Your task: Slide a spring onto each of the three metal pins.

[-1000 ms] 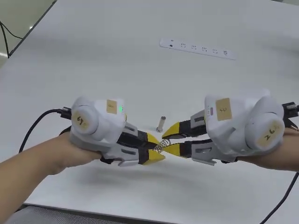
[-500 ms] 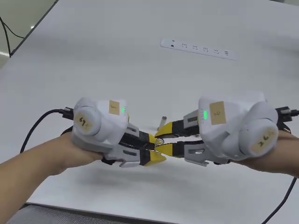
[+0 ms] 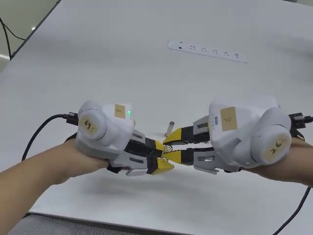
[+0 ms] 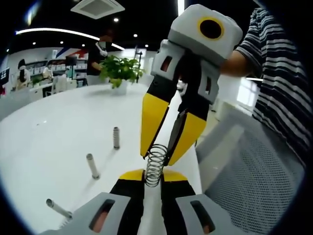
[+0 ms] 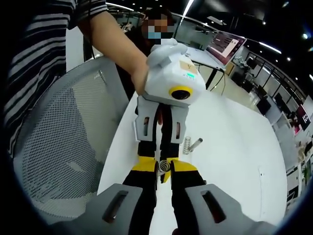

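Note:
A small metal spring (image 3: 167, 150) hangs above the white table (image 3: 122, 58), between the tips of both grippers. My left gripper (image 3: 163, 156) is shut on its lower end (image 4: 154, 166). My right gripper (image 3: 169, 146) faces it tip to tip, jaws drawn in close on the spring's other end (image 5: 163, 166). In the left gripper view two metal pins (image 4: 116, 137) (image 4: 91, 165) stand upright on the table and a third (image 4: 57, 208) lies flat. A pin (image 3: 169, 128) shows just behind the tips. Another spring (image 5: 187, 145) stands beside a lying pin (image 5: 195, 144).
A white power strip (image 3: 207, 51) lies at the far side of the table. A black cable (image 3: 39, 129) trails from the left gripper, off the near left edge. A grey mesh chair (image 5: 63, 142) is at the table's near edge. A potted plant (image 4: 120, 71) stands at the table's end.
My right gripper has moved left toward the left one, so its tips now meet the spring. The left gripper has kept its hold and barely moved.

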{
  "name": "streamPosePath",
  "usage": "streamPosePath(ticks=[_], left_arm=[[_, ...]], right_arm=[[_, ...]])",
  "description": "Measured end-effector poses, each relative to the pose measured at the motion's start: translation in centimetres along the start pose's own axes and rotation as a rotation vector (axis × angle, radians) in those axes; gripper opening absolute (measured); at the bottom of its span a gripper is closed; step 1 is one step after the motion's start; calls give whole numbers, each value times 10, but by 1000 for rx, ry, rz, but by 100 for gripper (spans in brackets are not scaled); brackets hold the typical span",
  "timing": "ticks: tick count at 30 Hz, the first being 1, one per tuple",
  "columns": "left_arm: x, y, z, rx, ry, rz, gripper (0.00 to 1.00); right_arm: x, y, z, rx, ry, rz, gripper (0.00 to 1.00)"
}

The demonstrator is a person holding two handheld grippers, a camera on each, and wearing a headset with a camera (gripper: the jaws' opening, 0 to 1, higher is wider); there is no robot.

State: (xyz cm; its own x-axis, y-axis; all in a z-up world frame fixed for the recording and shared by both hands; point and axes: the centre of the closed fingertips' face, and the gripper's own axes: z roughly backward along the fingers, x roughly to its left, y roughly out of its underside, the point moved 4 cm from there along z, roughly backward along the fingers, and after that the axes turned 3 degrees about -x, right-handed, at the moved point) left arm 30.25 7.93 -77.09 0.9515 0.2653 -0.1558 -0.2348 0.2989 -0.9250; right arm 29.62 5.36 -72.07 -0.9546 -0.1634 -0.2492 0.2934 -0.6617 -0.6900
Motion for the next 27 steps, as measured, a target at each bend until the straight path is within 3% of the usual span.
streamPosePath(ticks=[11,27], left_arm=[[3,2,1,2,-20,20,13],[9,9,19,-7,-83,76,25]], right_arm=[[-3,3,1,22,10,18,7],[-13,6,-1,24,46,1,7]])
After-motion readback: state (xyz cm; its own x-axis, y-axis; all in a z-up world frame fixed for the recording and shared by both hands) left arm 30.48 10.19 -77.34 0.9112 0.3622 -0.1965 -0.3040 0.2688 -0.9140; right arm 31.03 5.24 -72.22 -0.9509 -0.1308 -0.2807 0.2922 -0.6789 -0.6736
